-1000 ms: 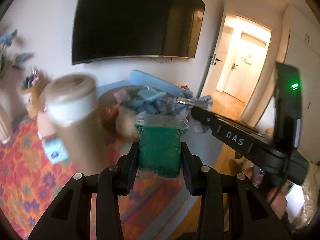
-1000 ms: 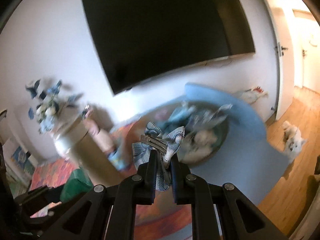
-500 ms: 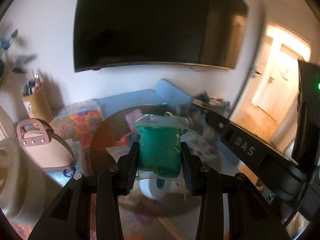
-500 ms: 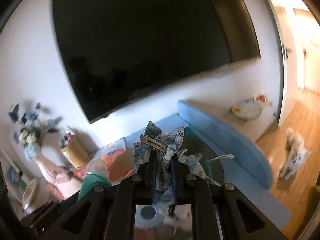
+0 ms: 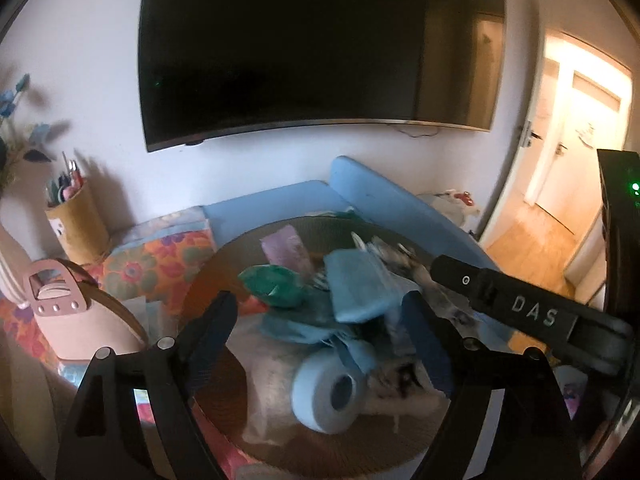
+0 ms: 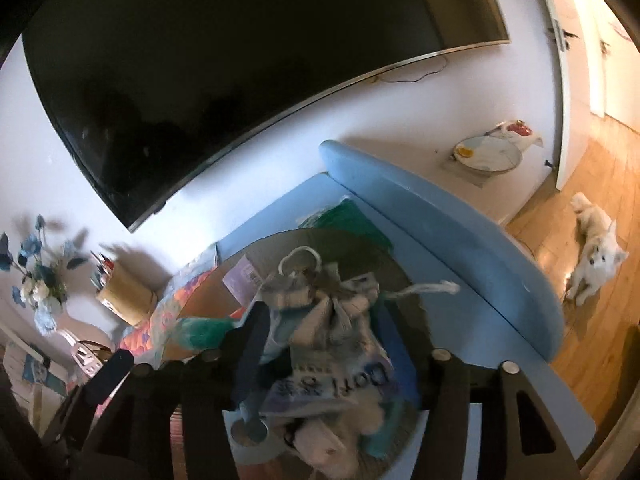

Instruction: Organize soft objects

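Both released since a moment ago: left hand-held gripper [image 5: 320, 320] spread, green bag [image 5: 276, 285] now in the basket [image 5: 224, 396]; right hand-held gripper [image 6: 324, 336] spread, patterned cloth [image 6: 332, 320] dropped on the basket's pile. Two items sorted; next pickup pending.

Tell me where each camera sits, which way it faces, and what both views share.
Left wrist: on the left gripper, looking along its open fingers down into the round basket; the right gripper crosses at right.
Right wrist: on the right gripper, open, above the same basket; a dog lies right.
Shared: basket, TV, blue cushion.
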`<state>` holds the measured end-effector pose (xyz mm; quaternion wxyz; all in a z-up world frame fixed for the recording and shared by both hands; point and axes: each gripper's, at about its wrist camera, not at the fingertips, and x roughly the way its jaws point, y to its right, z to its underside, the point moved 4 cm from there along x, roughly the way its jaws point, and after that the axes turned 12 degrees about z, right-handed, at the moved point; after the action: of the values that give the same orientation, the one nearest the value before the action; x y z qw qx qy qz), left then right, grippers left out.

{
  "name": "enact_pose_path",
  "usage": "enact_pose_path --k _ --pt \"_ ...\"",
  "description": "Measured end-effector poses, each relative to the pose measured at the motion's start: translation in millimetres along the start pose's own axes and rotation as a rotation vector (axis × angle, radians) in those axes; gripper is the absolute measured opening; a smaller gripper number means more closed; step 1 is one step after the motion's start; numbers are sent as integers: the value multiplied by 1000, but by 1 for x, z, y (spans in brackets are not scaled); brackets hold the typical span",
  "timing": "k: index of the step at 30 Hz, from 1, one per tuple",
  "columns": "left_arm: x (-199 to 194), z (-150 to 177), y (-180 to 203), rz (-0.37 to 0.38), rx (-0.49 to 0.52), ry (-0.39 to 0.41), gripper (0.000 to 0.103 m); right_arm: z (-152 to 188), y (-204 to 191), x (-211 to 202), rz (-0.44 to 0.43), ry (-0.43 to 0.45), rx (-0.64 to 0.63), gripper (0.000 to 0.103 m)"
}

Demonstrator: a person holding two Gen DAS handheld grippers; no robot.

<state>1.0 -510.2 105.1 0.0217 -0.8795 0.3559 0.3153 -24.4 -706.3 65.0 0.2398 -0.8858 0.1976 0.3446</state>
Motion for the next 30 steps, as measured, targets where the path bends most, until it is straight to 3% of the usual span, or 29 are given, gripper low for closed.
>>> enact_pose_path --k 6,12,17,21,26,30 --pt "-36 21 30 29 122 50 83 21 14 -36 -58 19 45 57" --pt "-83 46 55 18 239 111 84 45 -1 -79 -77 77 18 57" --pt "-127 66 53 3 288 127 84 71 -16 -113 -87 109 -18 57" --pt "-158 85 30 -25 264 72 85 98 -27 -126 -105 79 -57 58" --pt "-189 111 -27 -34 156 -13 85 141 -55 -128 -106 8 -169 58" --pt "-214 127 -80 -132 97 -27 85 180 -91 -117 -126 -68 -287 58"
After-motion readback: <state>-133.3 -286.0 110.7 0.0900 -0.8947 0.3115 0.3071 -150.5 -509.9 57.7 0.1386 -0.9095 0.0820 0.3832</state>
